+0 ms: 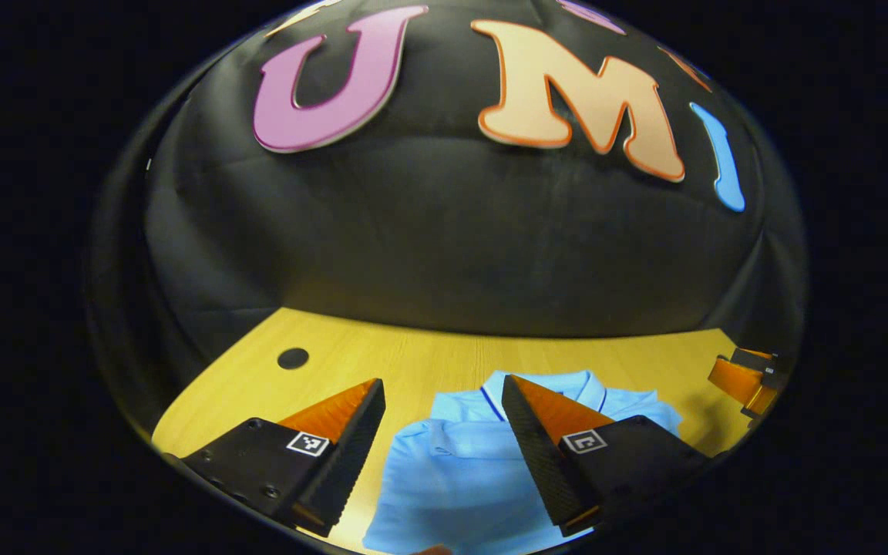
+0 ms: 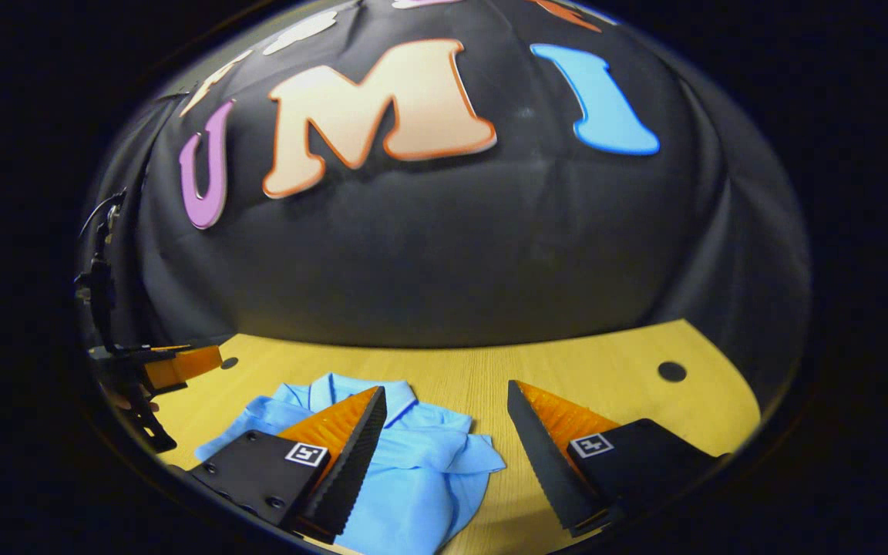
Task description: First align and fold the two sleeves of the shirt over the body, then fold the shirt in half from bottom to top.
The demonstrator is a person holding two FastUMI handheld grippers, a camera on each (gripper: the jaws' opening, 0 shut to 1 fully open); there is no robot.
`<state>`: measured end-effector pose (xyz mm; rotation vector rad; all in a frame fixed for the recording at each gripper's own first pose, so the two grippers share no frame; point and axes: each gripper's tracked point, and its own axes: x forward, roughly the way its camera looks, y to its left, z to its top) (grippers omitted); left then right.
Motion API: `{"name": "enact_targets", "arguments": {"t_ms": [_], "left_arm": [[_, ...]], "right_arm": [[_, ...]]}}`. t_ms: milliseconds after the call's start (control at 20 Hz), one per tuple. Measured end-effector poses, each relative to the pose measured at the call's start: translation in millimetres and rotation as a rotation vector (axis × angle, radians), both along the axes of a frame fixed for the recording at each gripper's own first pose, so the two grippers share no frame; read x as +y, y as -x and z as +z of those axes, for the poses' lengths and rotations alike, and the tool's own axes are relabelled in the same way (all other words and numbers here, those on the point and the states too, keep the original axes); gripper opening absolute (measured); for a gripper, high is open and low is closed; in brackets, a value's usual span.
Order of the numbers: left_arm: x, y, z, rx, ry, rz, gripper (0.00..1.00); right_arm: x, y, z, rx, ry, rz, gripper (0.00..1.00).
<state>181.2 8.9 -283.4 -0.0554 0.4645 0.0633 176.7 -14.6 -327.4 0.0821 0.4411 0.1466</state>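
Note:
A light blue polo shirt lies flat on the wooden table, collar toward the booth wall. My left gripper hovers open above the shirt's left shoulder, one finger over bare wood, the other over the collar area. In the right gripper view the shirt lies at lower left with a short sleeve spread toward the middle. My right gripper is open above that sleeve and the table. Each view catches the other gripper at its edge: the right gripper and the left gripper.
The table has a round dark hole near its far left corner and another hole near the far right. The black cloth wall stands right behind the table's far edge.

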Motion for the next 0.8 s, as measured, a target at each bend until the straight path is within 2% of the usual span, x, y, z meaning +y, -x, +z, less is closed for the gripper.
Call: {"name": "enact_targets", "arguments": {"t_ms": [50, 200, 350, 500, 550, 650, 700, 800], "left_arm": [[3.0, 9.6, 26.5, -0.045, 0.000, -0.002, 0.93], [5.6, 41.0, 83.6, -0.137, -0.048, -0.044, 0.94], [-0.1, 82.7, 124.7, -0.205, -0.038, -0.080, 0.95], [4.3, 126.3, 159.1, -0.252, -0.043, -0.084, 0.94], [4.8, 142.6, 168.4, -0.262, -0.047, -0.087, 0.94], [7.1, 172.7, 187.5, -0.293, -0.049, -0.091, 0.94], [9.4, 188.1, 194.4, -0.299, -0.052, -0.091, 0.94], [16.6, 215.6, 203.2, -0.319, -0.061, -0.087, 0.94]], "right_arm": [[1.3, 14.4, 24.3, -0.037, 0.011, 0.001, 0.98], [7.6, 58.9, 94.7, -0.152, 0.039, -0.002, 0.98], [22.4, 102.1, 149.6, -0.257, 0.056, -0.001, 0.98], [32.8, 143.5, 181.6, -0.277, 0.046, -0.008, 0.97], [35.6, 157.8, 190.0, -0.273, 0.036, -0.015, 0.94], [42.1, 182.6, 208.9, -0.295, 0.026, -0.019, 0.98], [42.8, 195.0, 217.7, -0.309, 0.038, -0.023, 0.94], [44.7, 217.9, 229.6, -0.338, 0.066, -0.028, 0.97]]}}
